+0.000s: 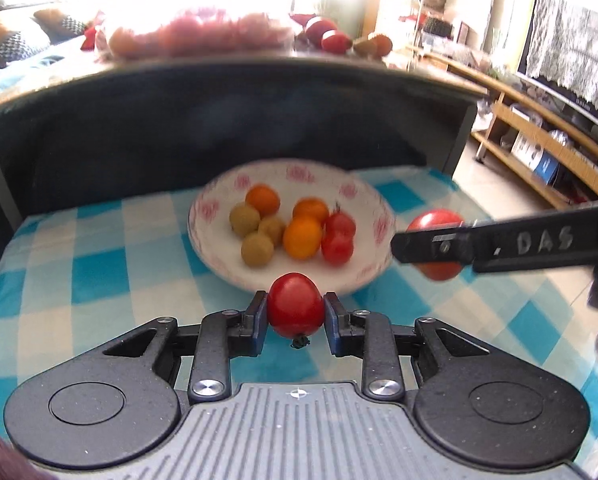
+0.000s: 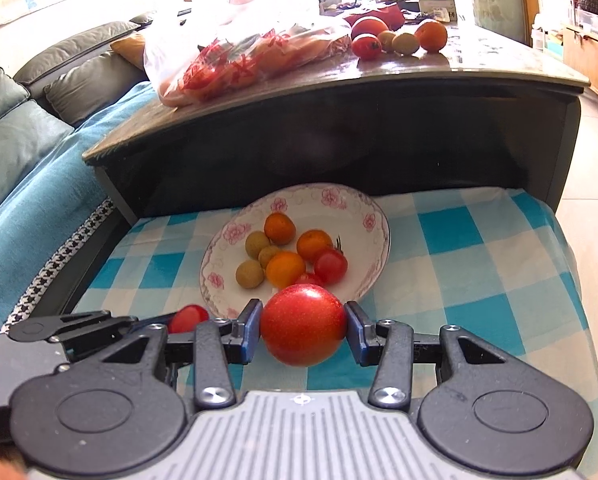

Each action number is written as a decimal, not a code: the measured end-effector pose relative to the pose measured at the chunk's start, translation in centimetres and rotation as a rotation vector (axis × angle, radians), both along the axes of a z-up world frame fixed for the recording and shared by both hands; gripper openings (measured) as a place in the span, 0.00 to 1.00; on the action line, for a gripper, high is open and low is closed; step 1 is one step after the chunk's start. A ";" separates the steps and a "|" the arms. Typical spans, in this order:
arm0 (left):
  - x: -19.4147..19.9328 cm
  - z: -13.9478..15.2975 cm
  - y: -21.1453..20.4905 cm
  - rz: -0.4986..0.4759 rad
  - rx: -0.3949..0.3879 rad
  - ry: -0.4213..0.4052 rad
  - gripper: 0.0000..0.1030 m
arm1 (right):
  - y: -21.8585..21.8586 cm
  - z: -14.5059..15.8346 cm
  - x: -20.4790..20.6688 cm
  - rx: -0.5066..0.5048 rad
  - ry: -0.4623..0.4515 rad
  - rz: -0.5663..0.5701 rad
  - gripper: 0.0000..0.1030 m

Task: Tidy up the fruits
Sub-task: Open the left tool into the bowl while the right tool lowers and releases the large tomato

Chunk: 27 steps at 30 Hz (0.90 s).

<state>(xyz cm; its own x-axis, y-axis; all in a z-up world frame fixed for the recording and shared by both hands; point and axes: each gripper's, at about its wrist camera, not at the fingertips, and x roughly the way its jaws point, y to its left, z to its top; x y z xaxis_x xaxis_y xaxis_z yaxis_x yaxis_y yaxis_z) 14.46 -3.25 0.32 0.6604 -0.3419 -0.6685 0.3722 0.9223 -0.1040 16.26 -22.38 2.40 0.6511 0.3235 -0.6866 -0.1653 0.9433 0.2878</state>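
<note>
Both grippers are loaded. Left gripper (image 1: 295, 314): blue pads closed onto a small red cherry tomato (image 1: 295, 305), stem end hanging down, pads touching both flanks. Right gripper (image 2: 303, 330): spread wider, clamped on a larger round red tomato (image 2: 303, 325), contact on both sides.

Position: both fruits held clear of the blue-and-white checked cloth (image 2: 479, 272), just at the near rim of the white shallow bowl with pink flower print (image 2: 331, 198). In the left wrist view, the right gripper's fruit sits beside the bowl's right edge; the left one is at the front edge.

Bowl contents: three small orange fruits (image 2: 285, 268), three or four olive-green round ones (image 2: 250, 274), at least two red tomatoes (image 2: 331, 266) grouped on the right.

Step, as I read it: carry/place phase, both fruits are headed for the bowl. More loose fruit and a clear plastic bag of fruit (image 2: 239, 52) remain on the dark tabletop (image 2: 499, 68) behind, so the task looks far from finished.

Next move needs:
- advance each fruit over the rim, lower before letting go — both round, will roll
- drop near the reds if sorting by colour
- stagger the two; grippers are close together and could collide
- small tomato has thin skin, avoid extra squeeze
</note>
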 end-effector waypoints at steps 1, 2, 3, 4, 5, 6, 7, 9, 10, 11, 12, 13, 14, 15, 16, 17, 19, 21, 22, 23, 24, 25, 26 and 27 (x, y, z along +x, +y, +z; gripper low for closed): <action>0.5 0.3 -0.3 0.001 -0.001 -0.007 0.36 | 0.0 0.1 0.4 -0.003 -0.004 0.000 0.45; 0.9 0.4 -0.5 0.001 0.003 -0.013 0.36 | 0.0 0.2 0.7 -0.005 -0.007 0.000 0.45; 1.4 0.5 -0.9 0.000 0.008 -0.016 0.36 | 0.0 0.2 1.1 -0.007 -0.009 0.000 0.45; 1.9 0.5 -1.2 0.000 0.012 -0.017 0.36 | -0.1 0.1 1.6 -0.008 -0.009 -0.002 0.45; 2.3 0.4 -1.5 -0.002 0.017 -0.017 0.36 | -0.1 0.0 2.1 -0.010 -0.007 -0.004 0.45; 2.6 0.3 -1.8 -0.003 0.024 -0.016 0.36 | -0.2 -0.1 2.6 -0.010 -0.004 -0.005 0.45; 3.0 0.2 -2.0 -0.001 0.029 -0.015 0.36 | -0.2 -0.3 3.1 -0.010 -0.001 -0.004 0.45; 3.5 -0.1 -2.2 0.005 0.029 -0.007 0.36 | -0.3 -0.5 4.0 -0.004 0.004 -0.004 0.45; 3.7 -0.3 -2.3 0.009 0.029 -0.005 0.36 | -0.3 -0.6 4.4 0.002 0.008 -0.004 0.45; 3.8 -0.3 -2.2 0.013 0.031 -0.006 0.36 | -0.4 -0.7 4.8 0.008 0.011 -0.005 0.45; 4.0 -0.3 -2.3 0.014 0.032 -0.003 0.36 | -0.4 -0.8 5.1 0.011 0.015 -0.007 0.45; 4.1 -0.4 -2.3 0.015 0.032 -0.002 0.37 | -0.4 -0.9 5.4 0.011 0.018 -0.008 0.45; 4.3 -0.4 -2.3 0.018 0.033 -0.001 0.37 | -0.4 -1.0 5.6 0.013 0.019 -0.008 0.45; 4.4 -0.4 -2.2 0.020 0.033 0.000 0.38 | -0.4 -1.1 5.8 0.018 0.022 -0.007 0.45; 4.5 -0.5 -2.1 0.021 0.031 0.002 0.38 | -0.4 -1.2 5.9 0.028 0.023 -0.004 0.45; 4.5 -0.5 -2.0 0.022 0.029 0.005 0.39 | -0.4 -1.2 5.9 0.039 0.021 -0.001 0.45; 4.6 -0.6 -1.8 0.029 0.030 0.008 0.42 | -0.4 -0.9 5.9 0.056 0.008 0.001 0.45; 4.4 -0.6 -1.6 0.037 0.030 0.012 0.44 | -0.3 -0.6 5.8 0.055 0.003 0.003 0.45; 4.3 -0.5 -1.4 0.042 0.031 0.013 0.45 | -0.3 -0.4 5.7 0.051 0.000 0.005 0.45; 4.2 -0.5 -1.2 0.046 0.032 0.014 0.46 | -0.3 -0.3 5.6 0.045 -0.003 0.006 0.45; 4.1 -0.4 -1.0 0.048 0.032 0.014 0.48 | -0.3 -0.2 5.4 0.044 -0.003 0.006 0.45; 3.9 -0.3 -0.8 0.053 0.033 0.012 0.49 | -0.4 -0.1 5.1 0.046 -0.003 0.002 0.45; 3.8 -0.2 -0.7 0.057 0.033 0.010 0.51 | -0.6 0.0 4.8 0.046 -0.004 -0.003 0.45; 3.6 -0.1 -0.6 0.059 0.033 0.006 0.54 | -0.7 0.0 4.4 0.044 -0.004 -0.009 0.45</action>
<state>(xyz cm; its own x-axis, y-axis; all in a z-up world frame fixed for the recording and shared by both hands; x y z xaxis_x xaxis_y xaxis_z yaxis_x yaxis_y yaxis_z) 18.09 -3.84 0.26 0.6745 -0.2797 -0.6832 0.3162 0.9457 -0.0750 20.65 -23.06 2.44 0.6569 0.3474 -0.6692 -0.1583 0.9313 0.3281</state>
